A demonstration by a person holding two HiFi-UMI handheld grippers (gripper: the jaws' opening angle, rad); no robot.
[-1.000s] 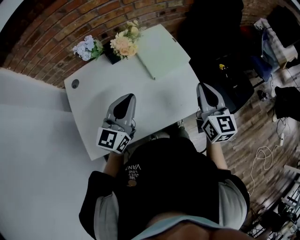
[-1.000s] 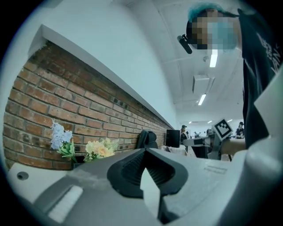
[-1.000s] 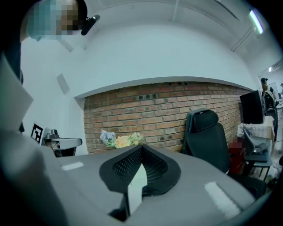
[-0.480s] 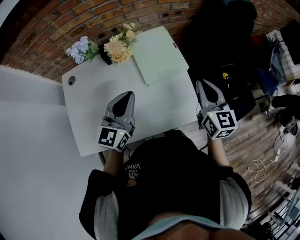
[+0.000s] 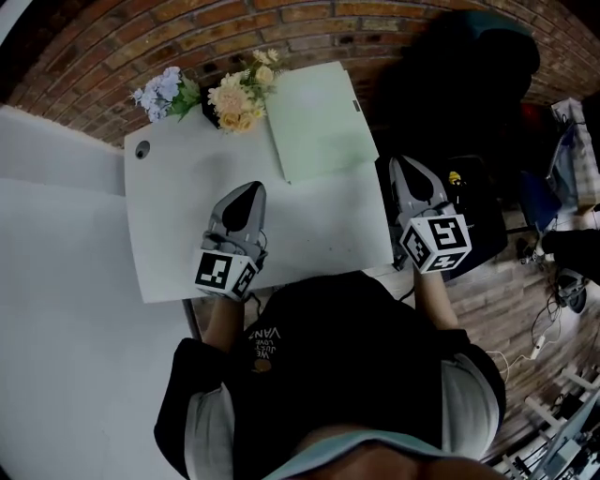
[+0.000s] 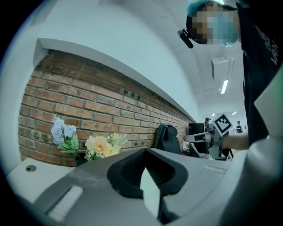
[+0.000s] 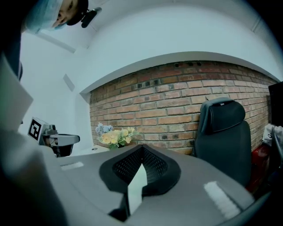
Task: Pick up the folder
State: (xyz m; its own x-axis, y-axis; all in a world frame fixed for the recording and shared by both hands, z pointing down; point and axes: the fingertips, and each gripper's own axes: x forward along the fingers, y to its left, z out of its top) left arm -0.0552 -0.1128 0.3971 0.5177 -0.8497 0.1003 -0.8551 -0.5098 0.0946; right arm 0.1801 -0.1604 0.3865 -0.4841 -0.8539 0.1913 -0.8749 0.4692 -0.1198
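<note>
Ahead of the left claw (image 5: 250,191) and a little to its right, the pale green folder (image 5: 319,122) lies flat on the white table (image 5: 173,225), near the brick wall (image 5: 281,23). The same folder sits ahead and to the left of the right claw (image 5: 406,165), apart from both. The left claw hovers over the table's near half, clenched with nothing between its jaws. The right claw hangs just past the table's right edge, also clenched and empty. Further ahead of the left claw, beside the folder's left edge, stand cream flowers (image 5: 240,92), with blue flowers (image 5: 165,90) further left. A dark office chair (image 7: 223,132) stands ahead and to the right of the right claw.
</note>
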